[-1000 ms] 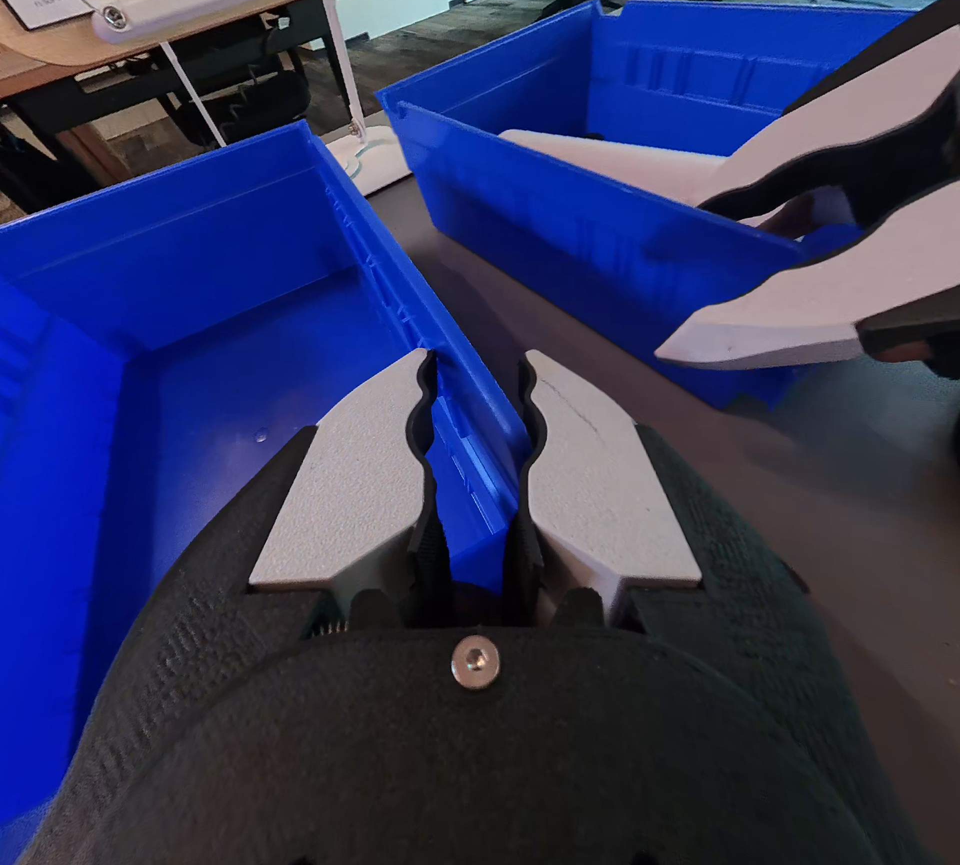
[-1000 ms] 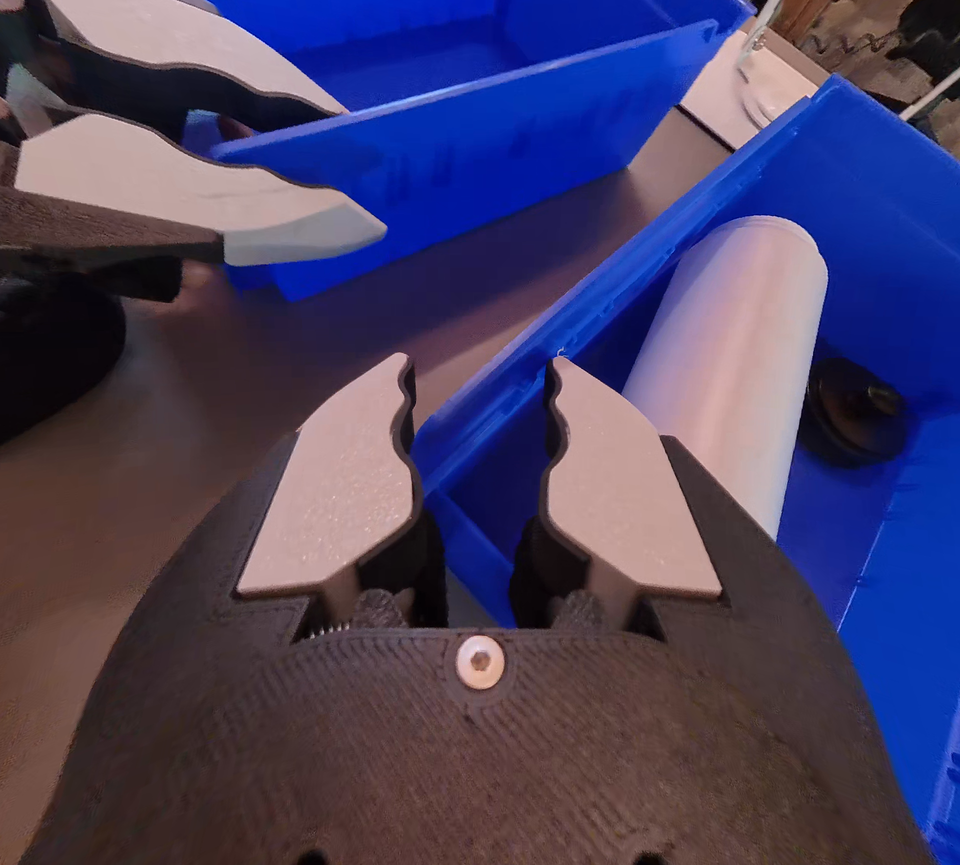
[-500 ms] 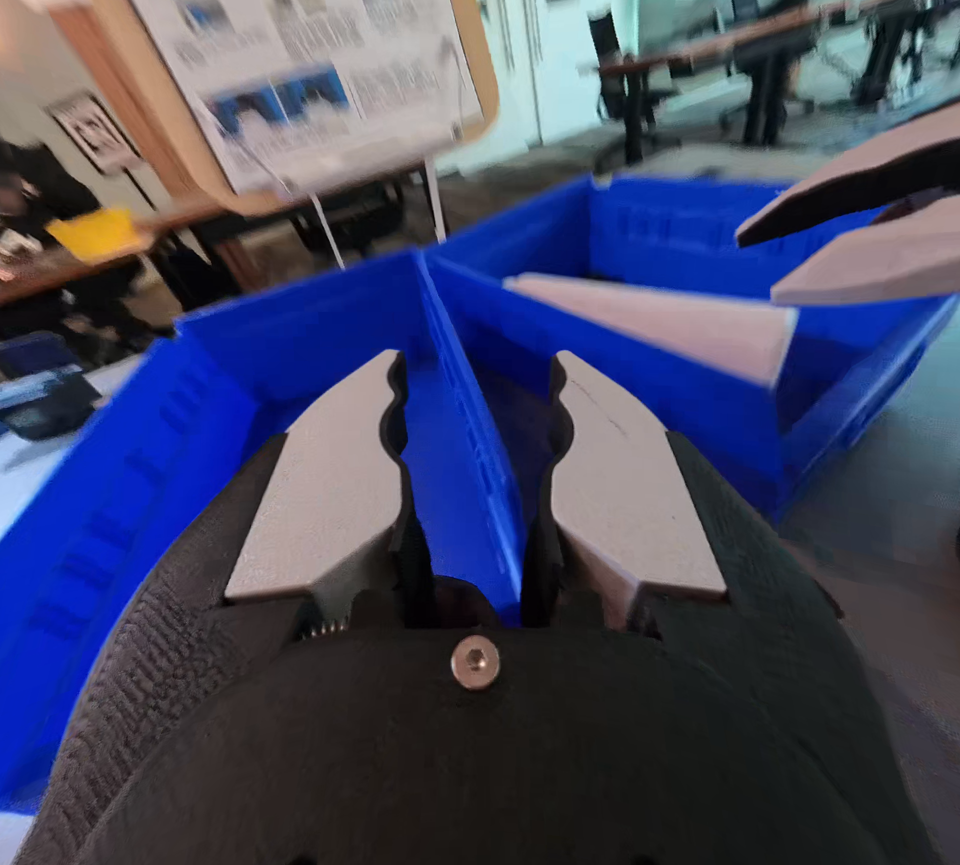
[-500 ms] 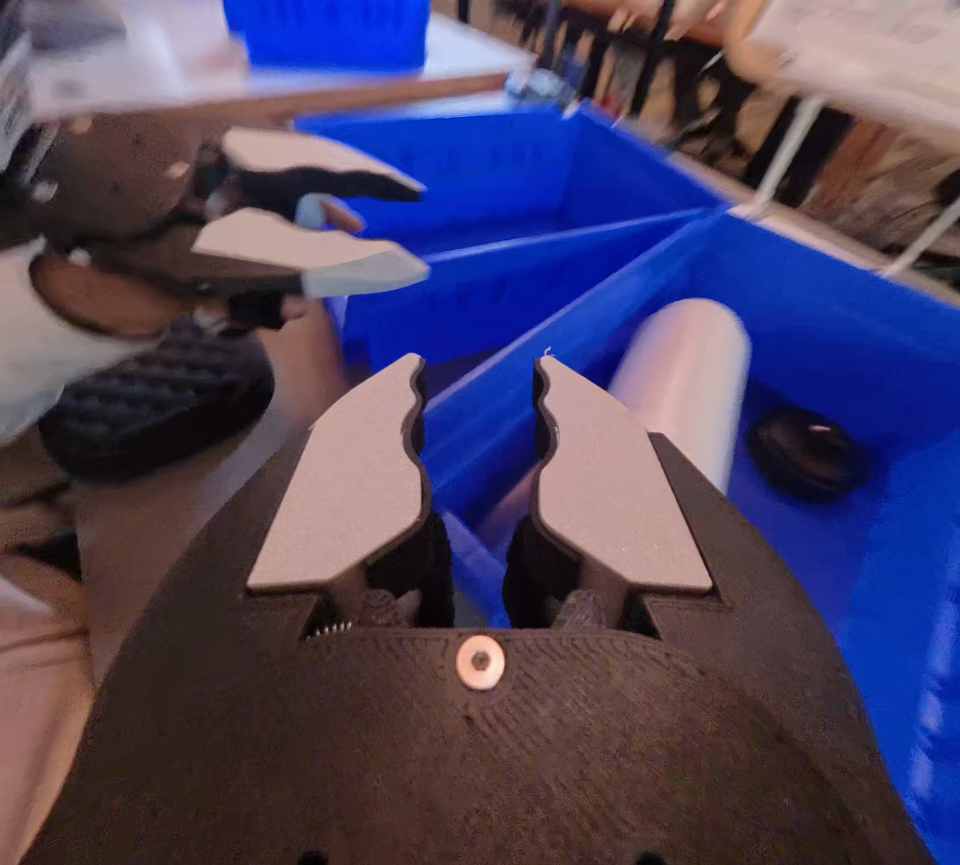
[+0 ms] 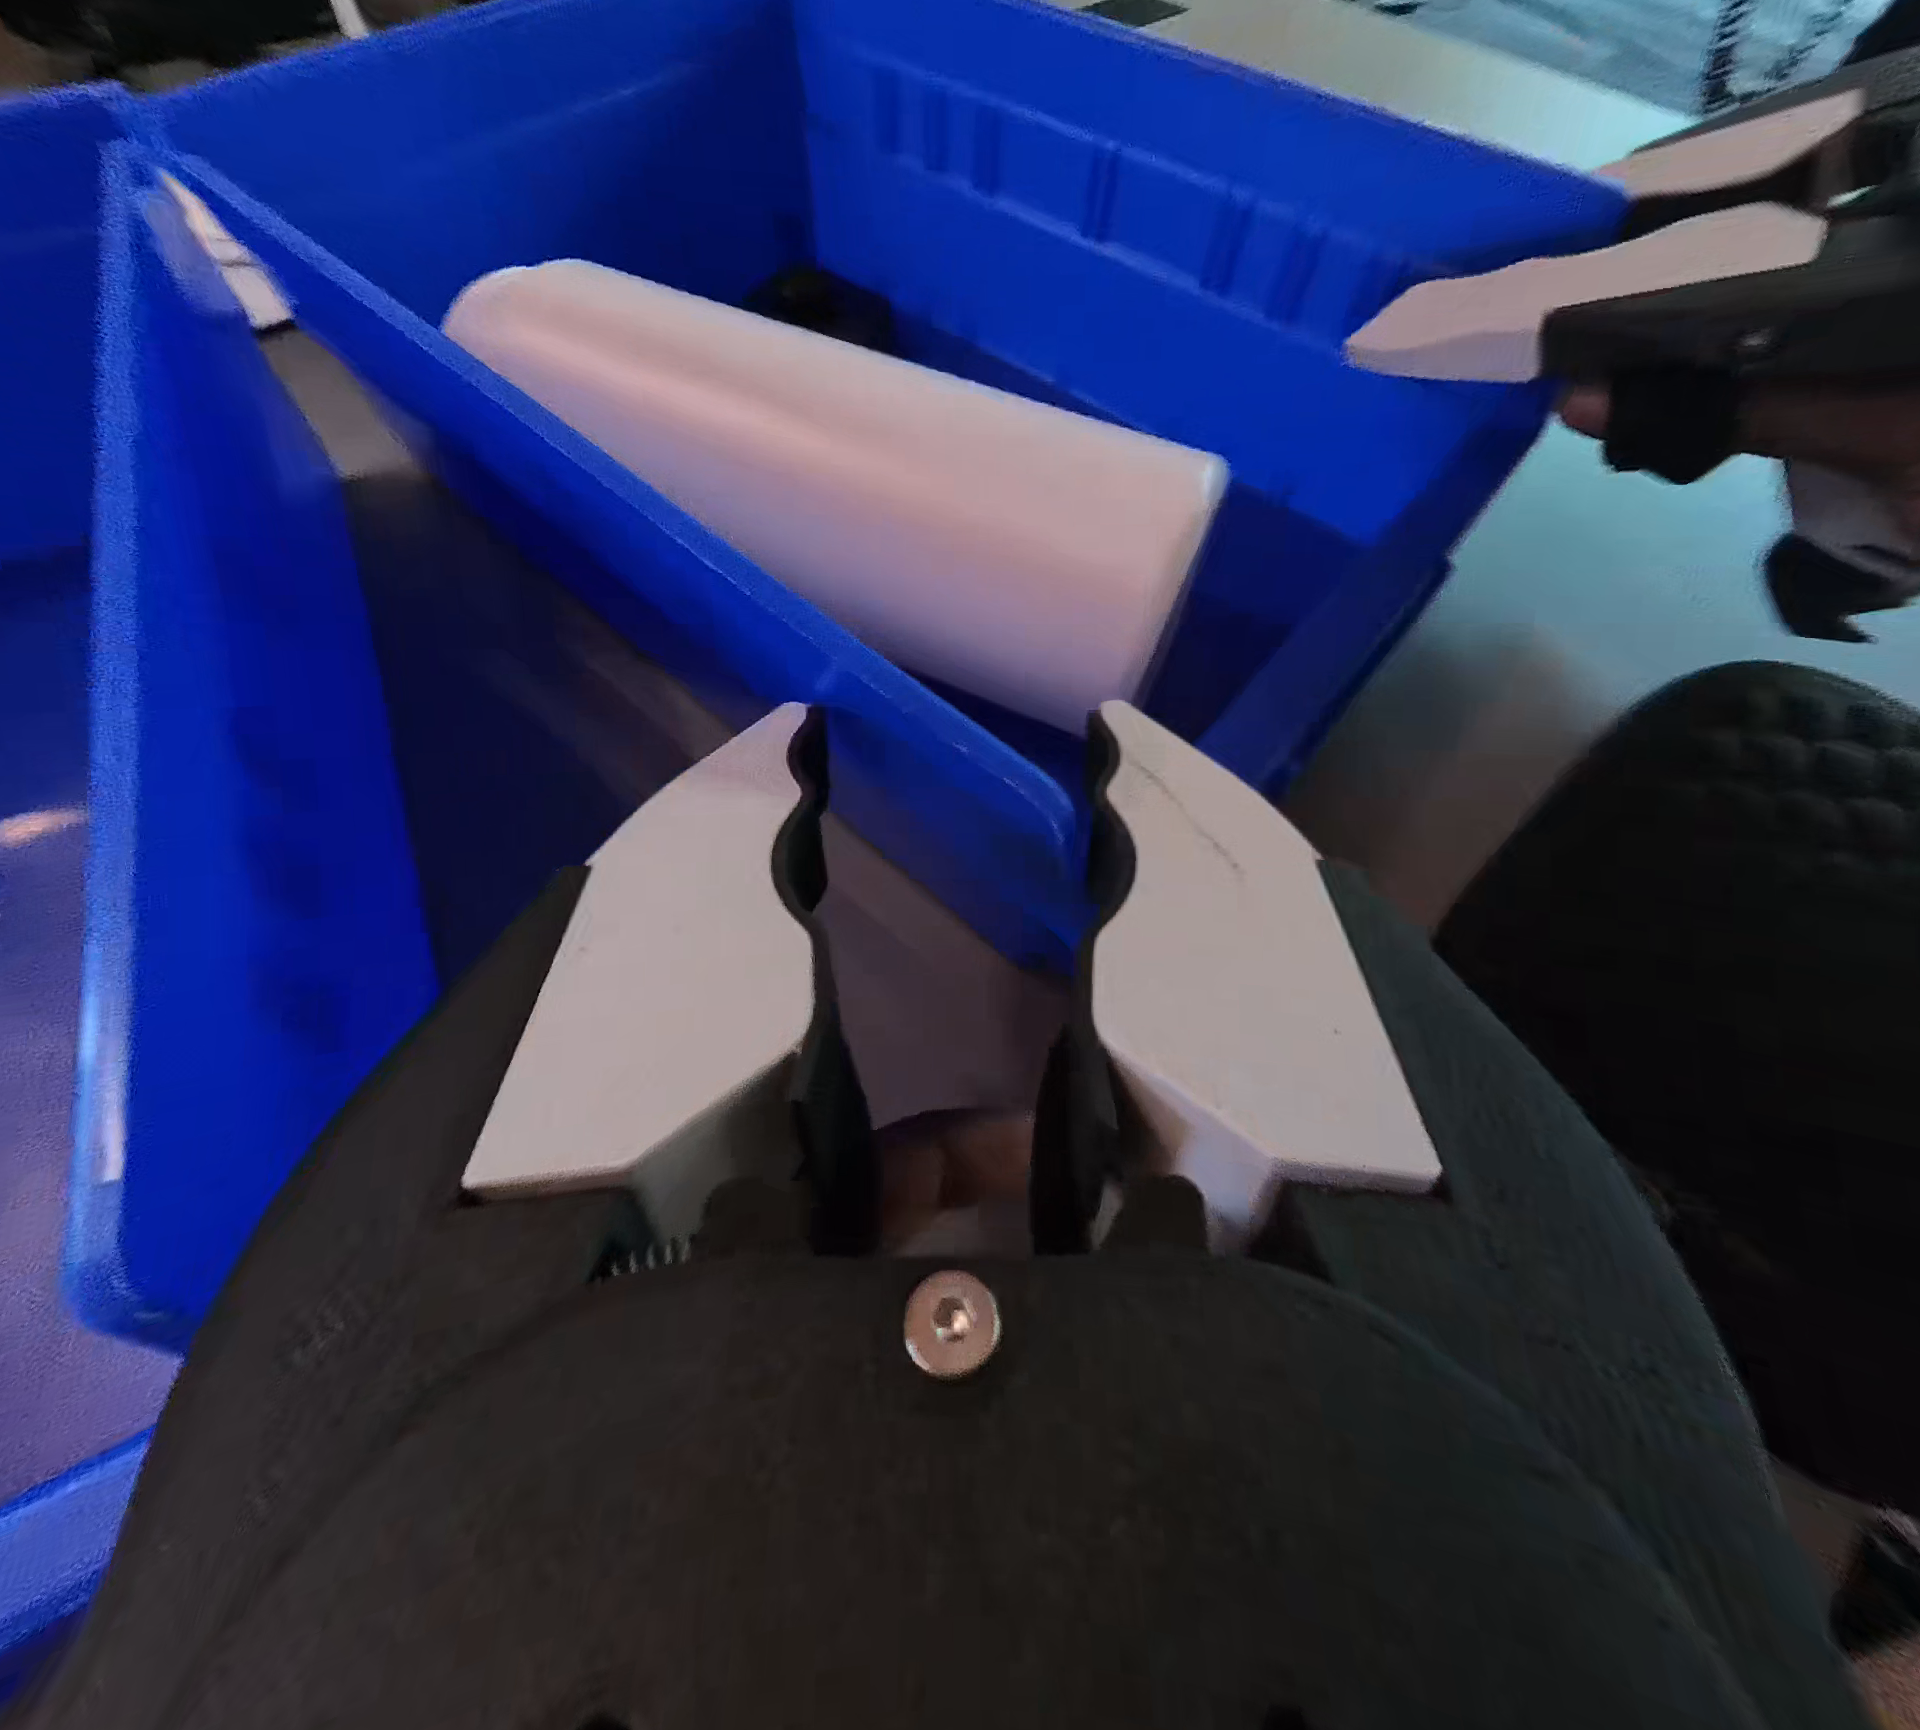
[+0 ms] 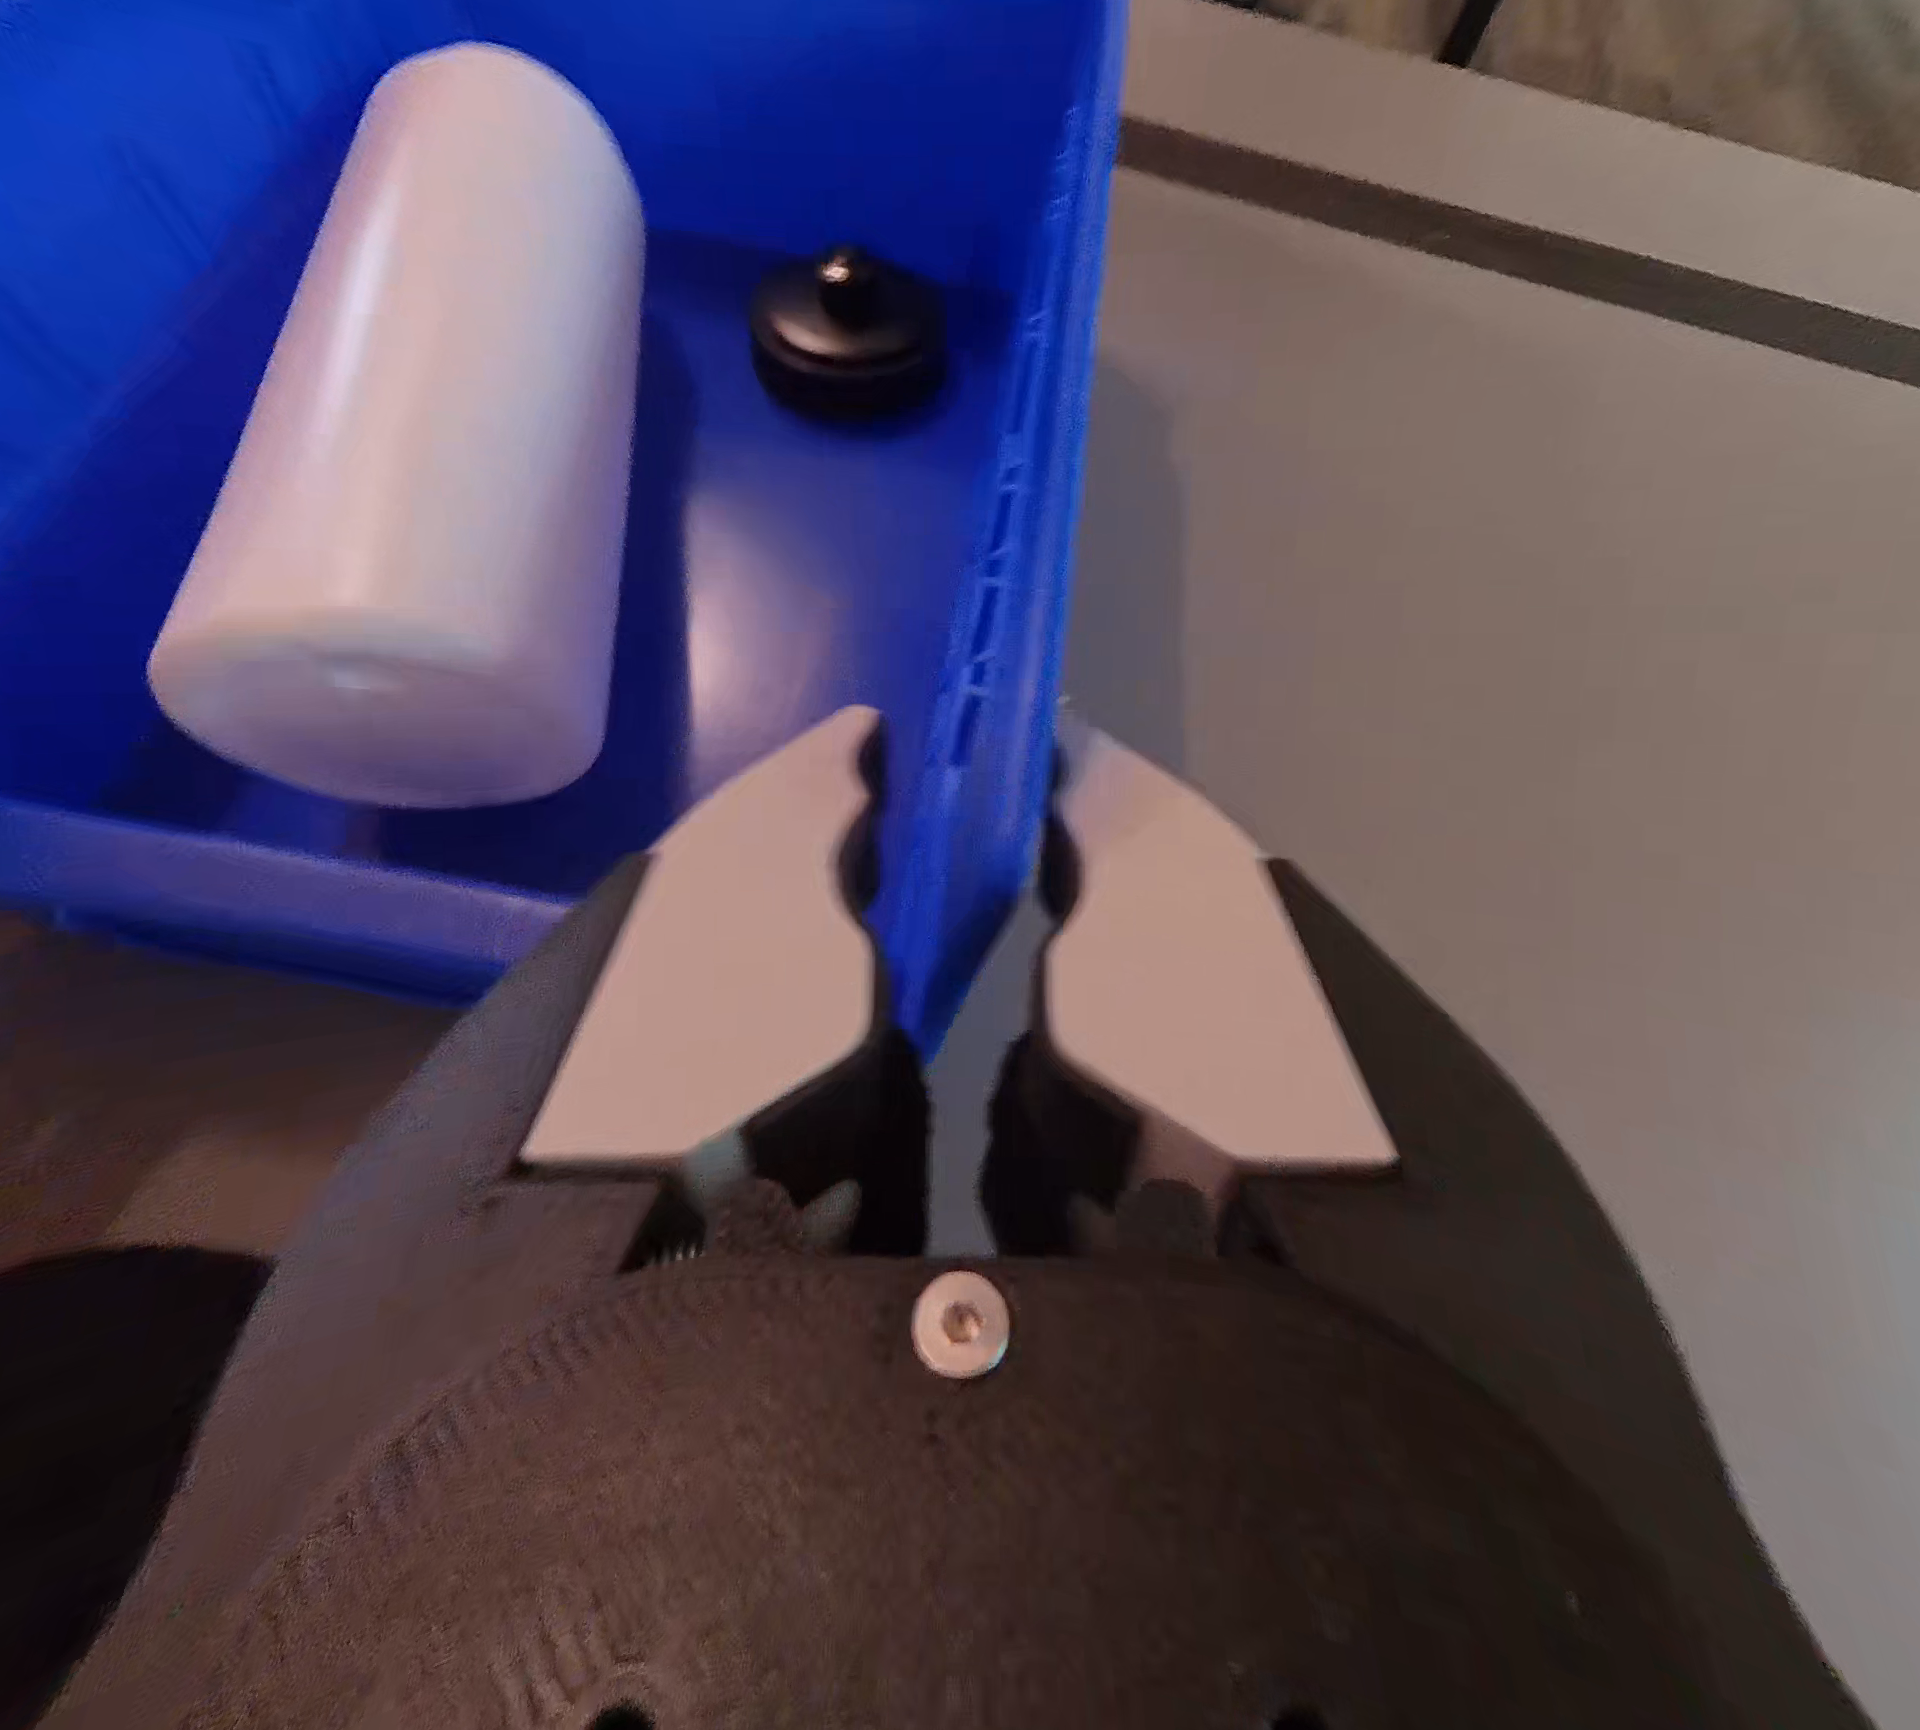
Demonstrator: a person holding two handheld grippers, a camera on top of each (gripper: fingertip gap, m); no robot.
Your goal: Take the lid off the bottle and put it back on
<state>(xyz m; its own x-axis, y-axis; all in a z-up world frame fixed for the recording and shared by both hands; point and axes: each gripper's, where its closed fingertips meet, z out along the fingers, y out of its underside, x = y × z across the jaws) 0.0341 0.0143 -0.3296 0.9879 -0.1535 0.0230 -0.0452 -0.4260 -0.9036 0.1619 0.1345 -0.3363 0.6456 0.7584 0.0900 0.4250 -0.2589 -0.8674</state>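
Observation:
A white bottle [image 5: 831, 506] lies on its side in a blue bin [image 5: 1143, 153]. It also shows in the right wrist view [image 6: 395, 433], flat end toward me. A black lid [image 6: 847, 330] sits on the bin floor beside the bottle's far end, apart from it; in the left wrist view only its top [image 5: 821, 293] peeks out behind the bottle. My left gripper [image 5: 951, 735] is open and empty, its jaws astride the bin's near corner. My right gripper [image 6: 966, 735] is open and empty, its jaws astride the bin's right wall [image 6: 1018, 537]. It also shows far right in the left wrist view [image 5: 1475, 257].
A second blue bin [image 5: 208, 641] stands to the left of the first, close beside it. A black textured pad [image 5: 1714, 953] lies on the grey table [image 6: 1455, 641] near the bin's front. Office chairs and desks stand beyond.
Both views have swung toward the bin with the bottle. My left gripper has left the second bin's wall for this bin's near corner, jaws wider. My right gripper now straddles its right wall.

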